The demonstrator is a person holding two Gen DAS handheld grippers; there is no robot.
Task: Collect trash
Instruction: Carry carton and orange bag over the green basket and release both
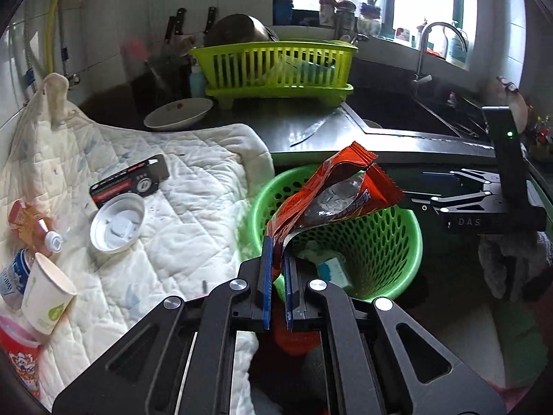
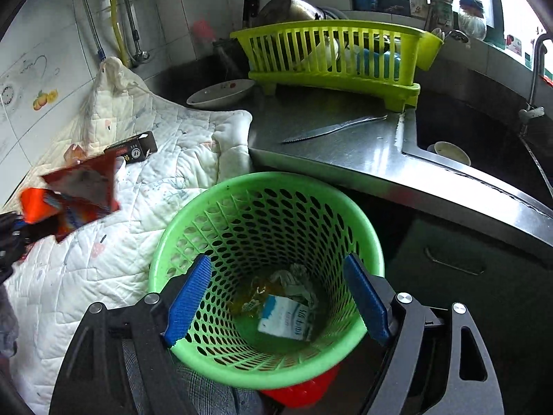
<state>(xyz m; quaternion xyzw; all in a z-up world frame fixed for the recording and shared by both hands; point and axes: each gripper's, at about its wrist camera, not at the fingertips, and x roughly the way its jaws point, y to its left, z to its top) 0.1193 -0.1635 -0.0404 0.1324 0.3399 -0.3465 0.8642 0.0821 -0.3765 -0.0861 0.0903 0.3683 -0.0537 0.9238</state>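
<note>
My left gripper [image 1: 278, 259] is shut on an orange-red snack wrapper [image 1: 331, 193] and holds it over the near rim of the green perforated trash basket [image 1: 408, 238]. The wrapper also shows in the right wrist view [image 2: 83, 193] at the far left. My right gripper [image 2: 276, 297] is open, its blue pads [image 2: 188, 297] either side of the basket [image 2: 221, 221], above its mouth. Inside lie a white-blue carton [image 2: 287, 318] and crumpled wrappers. On the white quilted cloth [image 1: 193, 207] lie a black box [image 1: 129, 181], a foil cup [image 1: 117, 223], a paper cup [image 1: 46, 294] and small bottles [image 1: 20, 269].
A lime dish rack [image 1: 276, 65] stands at the back of the steel counter [image 2: 345, 145], with a white bowl [image 1: 178, 114] and a knife [image 2: 331, 128] near it. The sink [image 2: 484, 138] with a tap lies to the right. A red container [image 2: 300, 392] sits under the basket.
</note>
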